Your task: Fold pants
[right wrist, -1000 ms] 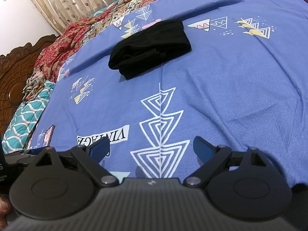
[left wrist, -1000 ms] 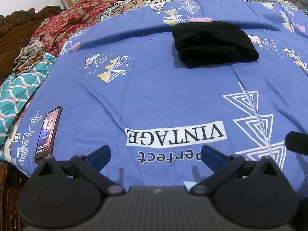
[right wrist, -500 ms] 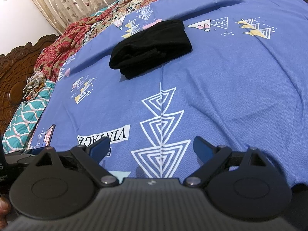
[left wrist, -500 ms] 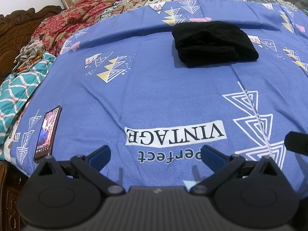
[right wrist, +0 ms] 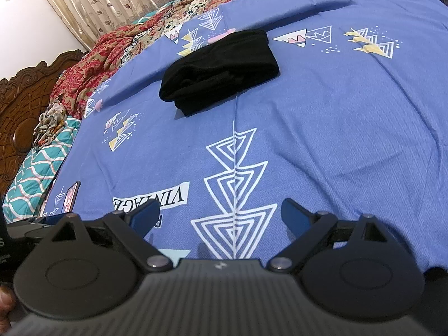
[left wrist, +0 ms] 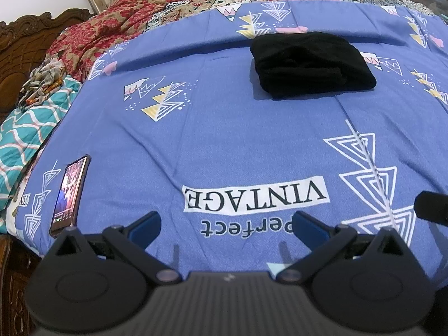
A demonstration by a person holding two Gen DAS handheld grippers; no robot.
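We hold both tongs low over the near edge of the blue bedsheet (left wrist: 224, 140), nothing gripped. Left gripper (left wrist: 226, 224): fingers spread wide, blue pads (left wrist: 145, 224) apart, empty, over the "VINTAGE" label (left wrist: 254, 197) printed on the sheet. Right gripper (right wrist: 219, 215): also spread wide, empty, over the white nested-triangle print (right wrist: 235, 184) just right of that label.

The black pants (left wrist: 310, 64) lie as a folded bundle on the sheet, well beyond the label, toward the far side of the bed, and apart from both grippers. In the right wrist view the bundle (right wrist: 218, 70) shows stacked layers at its near-left edge. Nothing sits between the label and the pants: bare sheet only, with a few soft creases.

Around the label: a phone (left wrist: 70, 193) lies flat, screen lit, to its left near the sheet's edge; the phone (right wrist: 71, 197) also shows small in the right view. Further left of it, a teal patterned quilt (left wrist: 25, 128) and a crumpled floral cloth (left wrist: 44, 79). Beyond the pants, a red floral blanket (left wrist: 112, 30) along the far side, then a beige leaf-print curtain (right wrist: 112, 2). A carved wooden headboard (right wrist: 19, 103) stands at far left. A dark part of the right tool (left wrist: 431, 207) pokes in right of the label.
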